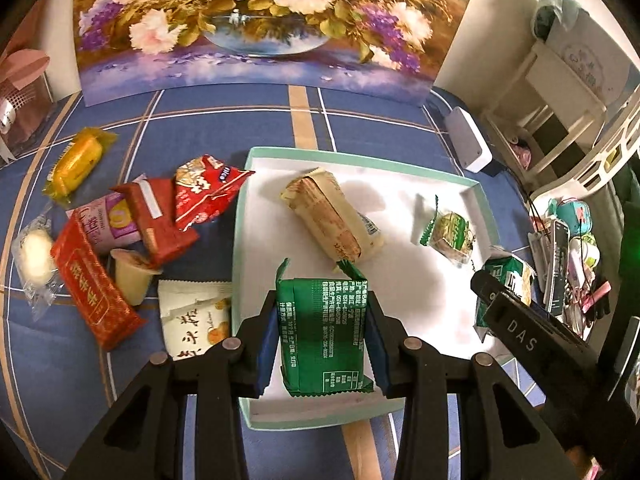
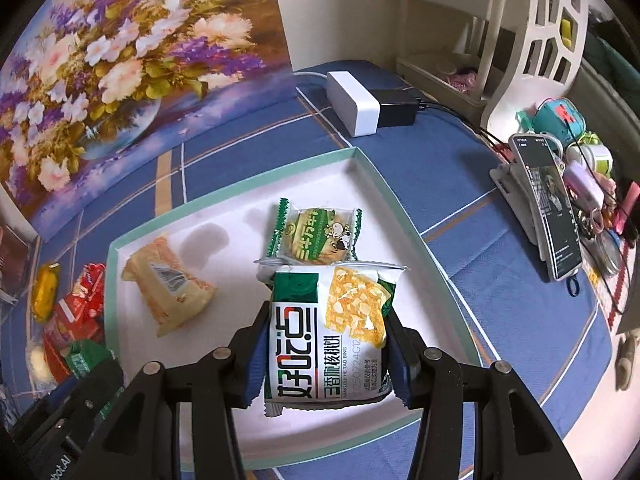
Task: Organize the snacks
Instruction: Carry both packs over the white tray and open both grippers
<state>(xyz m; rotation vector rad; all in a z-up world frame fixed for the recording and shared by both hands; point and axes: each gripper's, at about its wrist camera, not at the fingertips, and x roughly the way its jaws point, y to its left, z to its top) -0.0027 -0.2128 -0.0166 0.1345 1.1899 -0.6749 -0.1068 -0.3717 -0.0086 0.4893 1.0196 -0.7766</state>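
My left gripper [image 1: 325, 340] is shut on a dark green snack packet [image 1: 325, 332] and holds it over the near end of the white tray [image 1: 400, 176]. My right gripper [image 2: 326, 356] is shut on a white and green cookie packet [image 2: 326, 332] above the same tray [image 2: 240, 200]. In the tray lie a beige wafer packet [image 1: 332, 220], also in the right wrist view [image 2: 168, 292], and a small green candy packet [image 1: 450, 232], also in the right wrist view [image 2: 316, 236]. The right gripper with its packet shows at the tray's right edge in the left wrist view [image 1: 504, 280].
Several loose snacks lie left of the tray: a yellow packet [image 1: 76, 164], red packets [image 1: 204, 192], a jelly cup [image 1: 132, 276] and a white packet [image 1: 196, 320]. A white power box [image 2: 352, 102], a phone on a stand [image 2: 556, 204] and clutter stand right. A flower picture [image 1: 256, 20] stands behind.
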